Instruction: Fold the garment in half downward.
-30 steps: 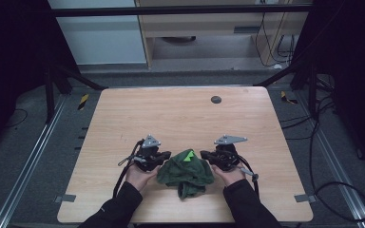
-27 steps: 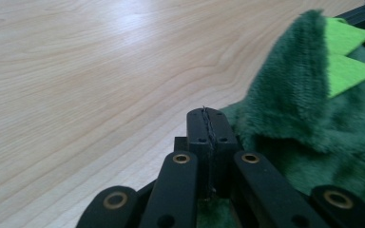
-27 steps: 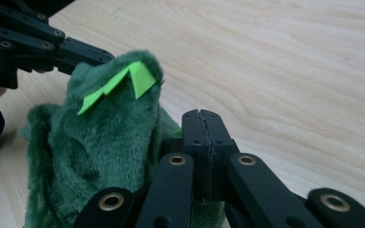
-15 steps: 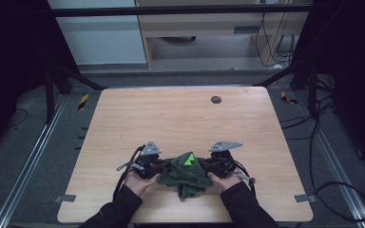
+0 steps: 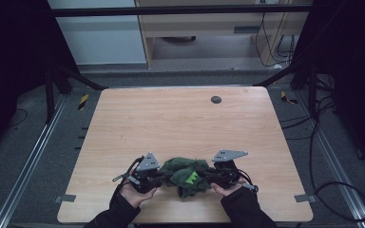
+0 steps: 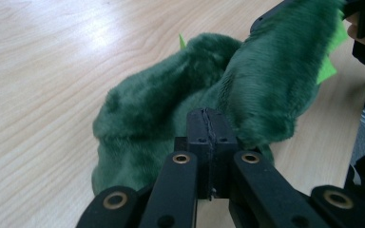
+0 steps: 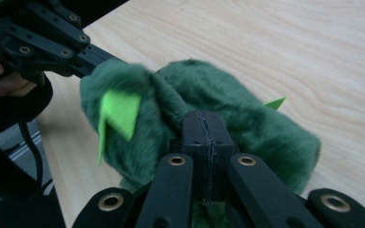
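Left tool [image 5: 158, 177], jaws pressed together on the edge of a green plush cloth [image 5: 186, 175] at the counter's [image 5: 180, 123] near edge; right tool [image 5: 214, 175], likewise clamped on the opposite edge. Judged step: bringing the held edges together; keep both grips firm and edges aligned.

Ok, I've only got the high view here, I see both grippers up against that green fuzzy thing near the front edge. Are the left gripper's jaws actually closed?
Observer: Yes. In the left gripper view the left gripper has its jaws pressed together, at the edge of the green plush toy.
Operator: And the right one?
Observer: Same. The right gripper has its jaws together against the fur.
Operator: What's the bright green bit?
Observer: Flat pointed felt pieces sticking out of the darker fur.
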